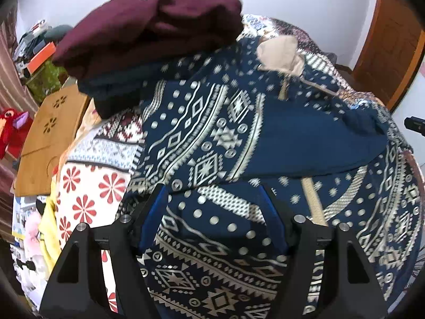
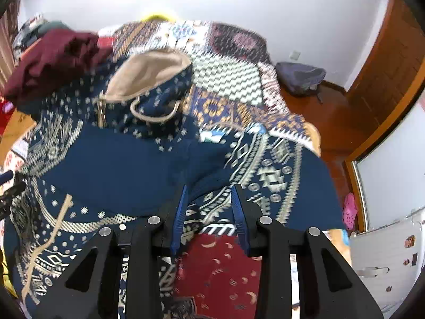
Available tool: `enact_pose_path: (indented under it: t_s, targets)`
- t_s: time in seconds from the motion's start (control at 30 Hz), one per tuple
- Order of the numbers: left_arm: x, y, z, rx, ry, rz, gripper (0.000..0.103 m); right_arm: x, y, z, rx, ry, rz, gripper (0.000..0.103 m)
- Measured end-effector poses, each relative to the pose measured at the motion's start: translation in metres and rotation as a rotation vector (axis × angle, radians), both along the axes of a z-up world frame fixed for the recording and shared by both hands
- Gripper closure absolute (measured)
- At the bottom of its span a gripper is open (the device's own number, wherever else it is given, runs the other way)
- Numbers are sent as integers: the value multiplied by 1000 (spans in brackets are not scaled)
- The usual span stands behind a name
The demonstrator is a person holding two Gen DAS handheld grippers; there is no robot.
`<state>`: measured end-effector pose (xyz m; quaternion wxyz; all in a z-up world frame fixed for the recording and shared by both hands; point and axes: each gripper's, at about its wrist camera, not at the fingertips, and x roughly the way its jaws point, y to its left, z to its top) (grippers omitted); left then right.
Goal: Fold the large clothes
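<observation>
Two black grippers with blue pads are in your hands above the navy hooded jacket with cream geometric print point(image 1: 202, 138), which lies spread on the patchwork bedspread point(image 2: 233, 79). Your left gripper point(image 1: 215, 199) has its fingers wide apart over the fabric, gripping nothing. Your right gripper point(image 2: 209, 199) stands partly parted, nothing pinched, near the folded-over sleeve.

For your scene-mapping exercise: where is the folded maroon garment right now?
In both wrist views the maroon garment sits upper left, on top of a pile of folded clothes, beside the hood of the blue patterned hoodie.
</observation>
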<state>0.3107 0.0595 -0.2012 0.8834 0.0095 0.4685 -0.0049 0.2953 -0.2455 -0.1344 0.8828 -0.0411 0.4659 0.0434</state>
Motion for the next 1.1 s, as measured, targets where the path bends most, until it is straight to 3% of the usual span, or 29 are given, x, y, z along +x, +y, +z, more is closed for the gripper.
enact_pose_path:
  t_s: [0.3,0.4,0.57,0.7,0.8,0.87,1.1]
  targets:
    - [9,-37,56,-23,-145,-66,34,-18,-49,34,68,-89,-86,67]
    - [15,-52,67,-43,-173,-89,34,-24,-70,30,67,-94,-140,52]
    - [22,-78,67,-48,-180,-124,34,-29,-114,0,181,-3,-248,51]
    - [24,-99,57,-54,-154,-162,34,-31,-143,-27,327,73,-315,51]
    - [26,-111,47,-46,-128,-180,34,-28,-155,-42,381,93,-356,51]
    - [27,-114,42,-39,-117,-187,34,-25,-160,-50,398,110,-370,51]
    - [30,-108,34,-26,-101,-171,34,-1,-183,-93,614,191,-473,51]
